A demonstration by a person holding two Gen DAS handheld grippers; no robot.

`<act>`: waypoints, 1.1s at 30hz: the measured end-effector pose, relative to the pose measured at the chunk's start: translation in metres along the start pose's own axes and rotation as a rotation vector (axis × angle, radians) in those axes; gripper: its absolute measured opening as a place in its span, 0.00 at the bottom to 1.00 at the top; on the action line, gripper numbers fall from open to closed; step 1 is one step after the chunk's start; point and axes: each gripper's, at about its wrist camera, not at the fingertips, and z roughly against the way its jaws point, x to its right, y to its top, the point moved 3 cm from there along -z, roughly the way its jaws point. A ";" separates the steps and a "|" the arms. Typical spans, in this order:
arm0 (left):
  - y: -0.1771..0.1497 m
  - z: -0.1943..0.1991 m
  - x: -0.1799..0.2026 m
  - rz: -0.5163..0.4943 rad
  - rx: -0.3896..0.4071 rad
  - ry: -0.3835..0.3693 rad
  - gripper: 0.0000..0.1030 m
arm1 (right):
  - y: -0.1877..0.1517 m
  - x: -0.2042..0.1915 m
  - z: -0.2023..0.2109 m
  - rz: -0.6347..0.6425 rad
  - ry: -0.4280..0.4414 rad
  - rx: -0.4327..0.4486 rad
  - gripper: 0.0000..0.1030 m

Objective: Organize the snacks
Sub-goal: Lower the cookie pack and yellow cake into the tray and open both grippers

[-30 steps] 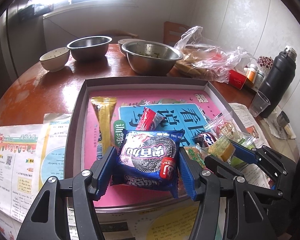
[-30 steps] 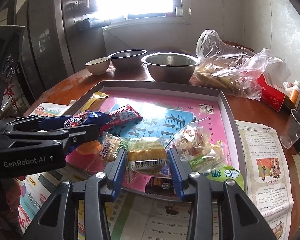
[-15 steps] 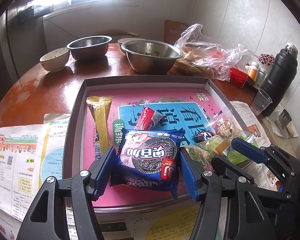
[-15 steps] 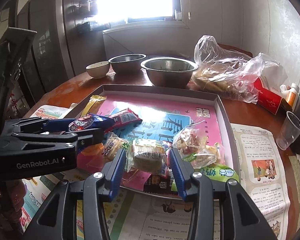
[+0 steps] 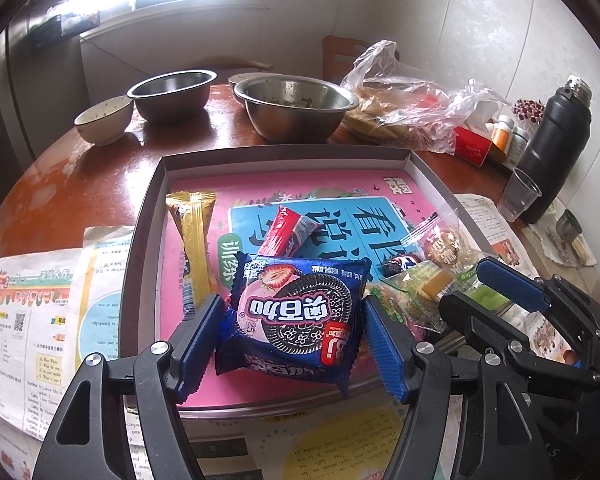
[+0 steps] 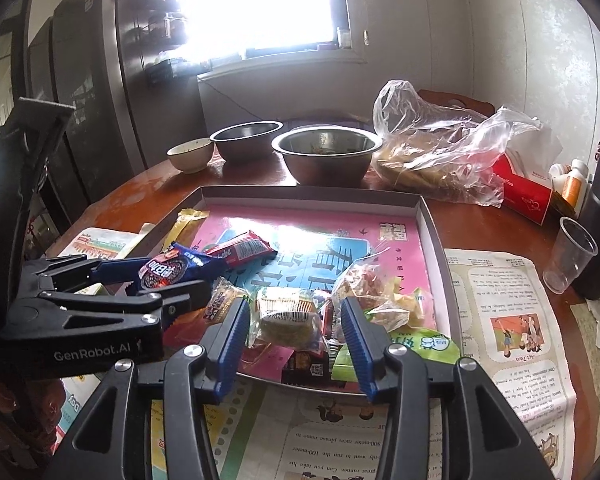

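My left gripper is shut on a blue cookie packet, held just above the near part of the grey tray. That packet also shows in the right wrist view. My right gripper is shut on a clear-wrapped yellow cake, above the tray's near right corner. A gold bar and a red wafer pack lie in the tray. A pile of small wrapped snacks lies at the tray's right.
Two steel bowls and a small ceramic bowl stand behind the tray. A plastic bag, red box, black flask and clear cup are at right. Printed sheets lie under and around the tray.
Both grippers have risen slightly and drawn back toward the near edge, each still holding its snack. The yellow cake has lifted off the pile.
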 end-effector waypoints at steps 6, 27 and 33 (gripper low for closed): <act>0.000 0.000 0.001 -0.010 -0.002 0.004 0.72 | 0.000 0.002 0.003 -0.015 0.003 -0.001 0.49; 0.003 0.004 0.000 -0.003 0.016 0.010 0.77 | -0.005 0.005 -0.001 -0.027 -0.004 -0.026 0.51; 0.005 0.013 0.002 -0.001 0.040 0.003 0.78 | -0.003 0.008 0.001 -0.035 -0.012 -0.018 0.54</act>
